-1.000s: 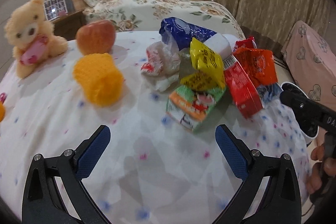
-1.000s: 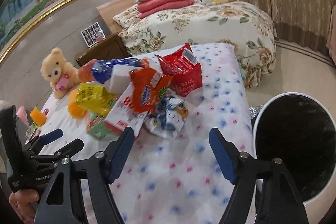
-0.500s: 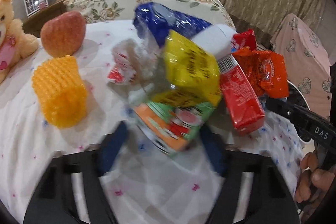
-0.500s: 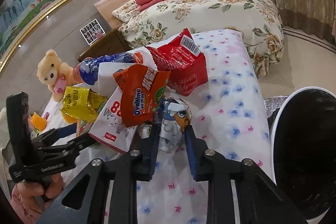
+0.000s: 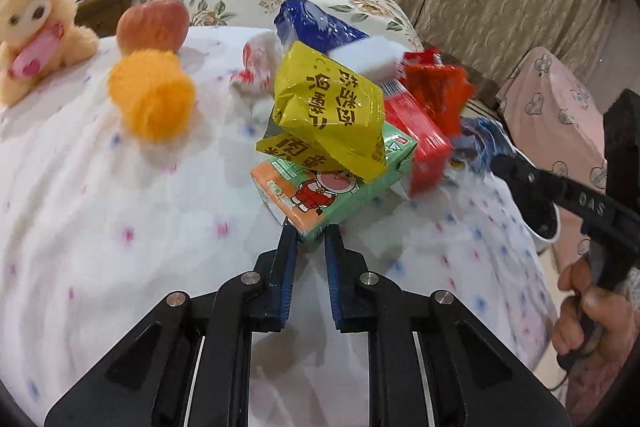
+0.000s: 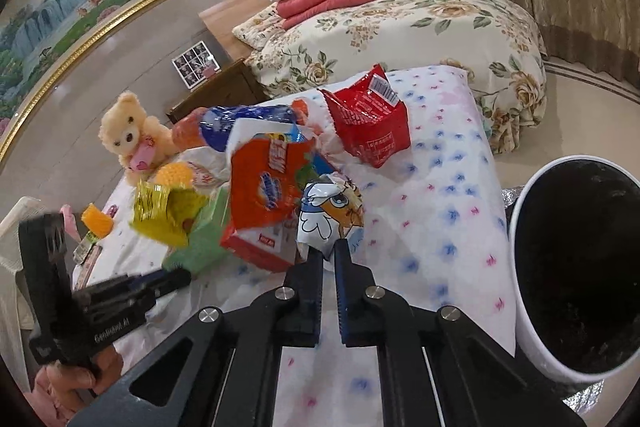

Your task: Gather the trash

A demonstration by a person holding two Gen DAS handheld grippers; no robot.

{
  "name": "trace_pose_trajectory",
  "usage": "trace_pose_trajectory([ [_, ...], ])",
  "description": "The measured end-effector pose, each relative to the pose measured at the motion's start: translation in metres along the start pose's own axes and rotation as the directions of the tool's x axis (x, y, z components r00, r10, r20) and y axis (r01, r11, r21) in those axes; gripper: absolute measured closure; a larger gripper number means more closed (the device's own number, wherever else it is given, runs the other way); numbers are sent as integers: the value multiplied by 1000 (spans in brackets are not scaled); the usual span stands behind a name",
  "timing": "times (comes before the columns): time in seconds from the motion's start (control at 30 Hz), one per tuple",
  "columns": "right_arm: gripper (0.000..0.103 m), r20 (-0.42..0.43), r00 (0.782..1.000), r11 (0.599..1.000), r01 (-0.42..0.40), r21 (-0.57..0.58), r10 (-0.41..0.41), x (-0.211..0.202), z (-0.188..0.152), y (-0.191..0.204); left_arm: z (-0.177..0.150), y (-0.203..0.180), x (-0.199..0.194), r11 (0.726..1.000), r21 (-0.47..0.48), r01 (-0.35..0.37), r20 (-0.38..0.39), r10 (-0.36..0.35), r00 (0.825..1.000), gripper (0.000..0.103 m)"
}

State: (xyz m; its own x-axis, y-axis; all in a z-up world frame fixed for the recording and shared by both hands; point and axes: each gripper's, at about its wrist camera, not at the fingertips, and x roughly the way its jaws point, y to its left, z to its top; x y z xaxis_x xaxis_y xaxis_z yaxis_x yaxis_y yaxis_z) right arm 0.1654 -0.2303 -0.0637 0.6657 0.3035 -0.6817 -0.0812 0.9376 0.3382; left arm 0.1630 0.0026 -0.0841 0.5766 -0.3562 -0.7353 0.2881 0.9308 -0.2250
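A pile of trash lies on the white dotted tablecloth (image 5: 100, 227). My left gripper (image 5: 310, 229) has its jaws closing tight on a corner of the green and orange drink carton (image 5: 336, 187), pads pressing it. A yellow wrapper (image 5: 332, 107) rests on the carton. A red box (image 5: 420, 135) and a blue bag (image 5: 320, 27) lie behind. In the right wrist view my right gripper (image 6: 325, 247) is closing on the blue and white cartoon wrapper (image 6: 332, 211) and pinches its lower edge. An orange wrapper (image 6: 268, 183) leans beside it.
A white bin with a black inside (image 6: 534, 347) stands off the table's right edge. A teddy bear (image 5: 36, 23), an apple (image 5: 154, 25) and an orange knitted piece (image 5: 154, 99) sit at the left. A red bag (image 6: 368, 123) lies farther back. A bed (image 6: 420, 39) stands behind.
Both grippers pushed forward into the pile and went from wide open to shut. The left took the drink carton's corner, the right took the cartoon wrapper.
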Motion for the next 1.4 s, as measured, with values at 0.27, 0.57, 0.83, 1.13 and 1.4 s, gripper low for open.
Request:
trace_pose_trajectory([
  [0.27, 98, 6, 1000, 1000, 3, 14, -3, -14, -9, -7, 3, 2, -22, 999, -53, -3, 47, 6, 999, 48],
  [0.57, 38, -34, 999, 998, 0, 68, 2, 1, -15, -18, 20, -15, -25, 1000, -16, 19, 94, -18, 995, 29],
  [0.83, 80, -61, 997, 992, -42, 116, 49, 12, -16, -26, 17, -35, -21, 997, 35, 73, 98, -76, 992, 29],
  [1.13, 81, -2, 1000, 994, -30, 101, 30, -20, -17, -30, 23, -34, -3, 1000, -2, 30, 76, -30, 997, 78],
  [1.4, 81, 29, 999, 995, -20, 101, 17, -46, -24, -37, 14, -58, -17, 996, 22, 87, 95, -89, 992, 79],
])
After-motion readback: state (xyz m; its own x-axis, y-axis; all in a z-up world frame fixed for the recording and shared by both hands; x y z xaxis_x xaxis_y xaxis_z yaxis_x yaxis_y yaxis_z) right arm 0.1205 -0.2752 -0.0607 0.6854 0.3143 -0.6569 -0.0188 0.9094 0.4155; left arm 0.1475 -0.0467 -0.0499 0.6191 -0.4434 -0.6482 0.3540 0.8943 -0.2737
